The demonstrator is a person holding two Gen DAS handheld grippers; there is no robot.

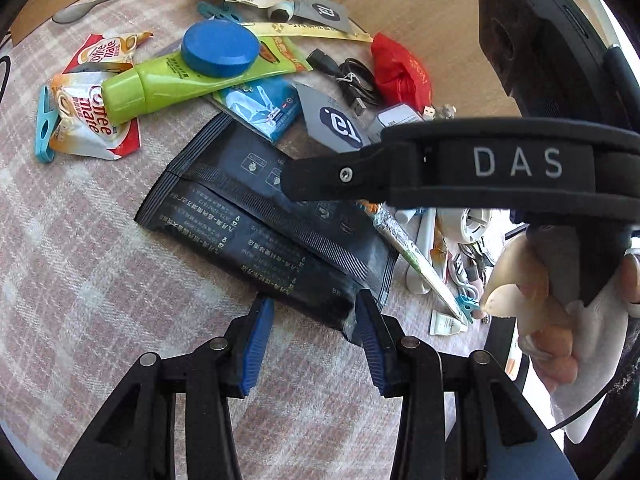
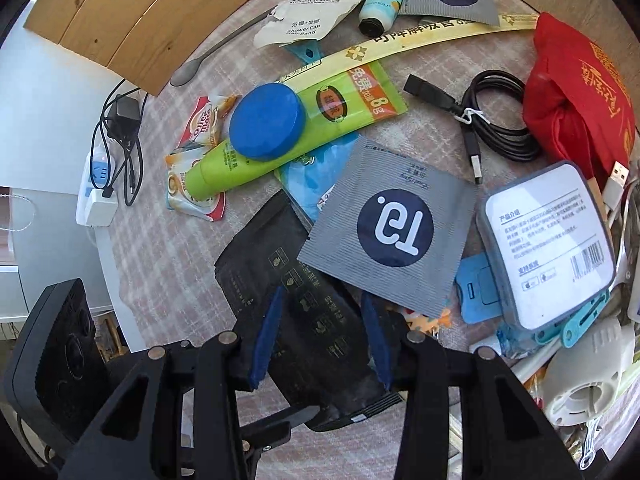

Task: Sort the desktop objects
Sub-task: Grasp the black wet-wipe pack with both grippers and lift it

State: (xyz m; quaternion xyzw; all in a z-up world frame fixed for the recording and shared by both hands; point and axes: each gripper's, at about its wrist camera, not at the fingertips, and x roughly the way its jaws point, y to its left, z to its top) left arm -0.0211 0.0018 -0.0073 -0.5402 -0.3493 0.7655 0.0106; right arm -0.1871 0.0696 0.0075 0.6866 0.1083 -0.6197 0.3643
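left gripper [image 1: 314, 344]: spread, held low over the near corner of the black packets [image 1: 264, 224]; the blue pads are seen on either side of that corner, and contact cannot be told.
right gripper [image 2: 326, 338]: spread astride the black packets, pads apart from them.
black packets: laid flat on the checked cloth [image 1: 80, 280], partly under a grey sachet [image 2: 384, 228].
nearby: a green tube [image 2: 280, 148] topped by a blue round lid [image 2: 266, 120], a black cable [image 2: 496, 120], a red pouch [image 2: 576, 100].

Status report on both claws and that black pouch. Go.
Left claw open at the black pouch's near edge. Right claw open, straddling it. Grey sachet overlaps the pouch.
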